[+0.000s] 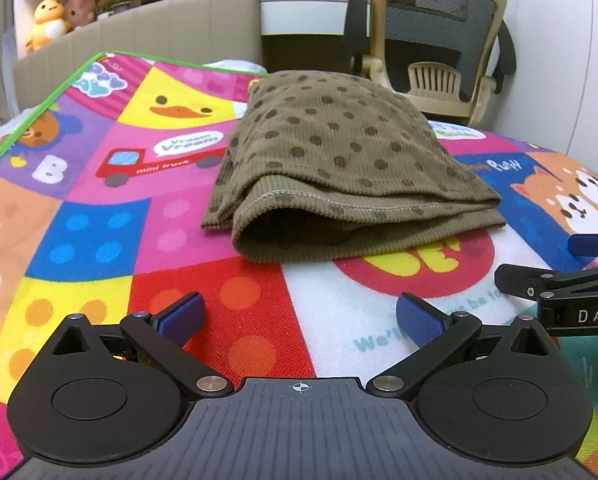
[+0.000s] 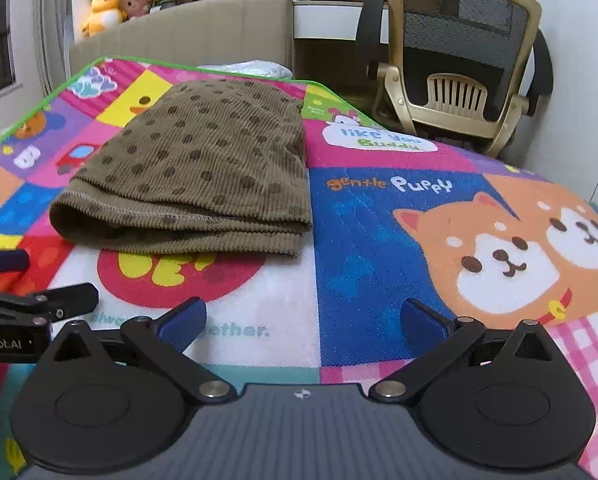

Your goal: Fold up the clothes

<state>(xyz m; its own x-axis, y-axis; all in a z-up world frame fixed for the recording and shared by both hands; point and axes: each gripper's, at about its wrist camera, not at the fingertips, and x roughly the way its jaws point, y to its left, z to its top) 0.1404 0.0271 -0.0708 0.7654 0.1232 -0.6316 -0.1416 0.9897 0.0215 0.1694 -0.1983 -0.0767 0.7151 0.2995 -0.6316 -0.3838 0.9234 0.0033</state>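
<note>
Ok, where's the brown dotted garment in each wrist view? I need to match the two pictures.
Left wrist view: the folded brown dotted garment lies centre, slightly right, on the play mat, ahead of the open left gripper.
Right wrist view: the garment lies left of centre, ahead and left of the open right gripper.
Shared landmark: the office chair behind the mat.

The right gripper point(image 2: 303, 322) hangs above the colourful play mat point(image 2: 379, 220) with its blue fingers point(image 2: 183, 324) spread wide, holding nothing. The folded brown dotted garment point(image 2: 203, 168) lies ahead, to the left. The left gripper point(image 2: 27, 280) shows at the left edge.
</note>
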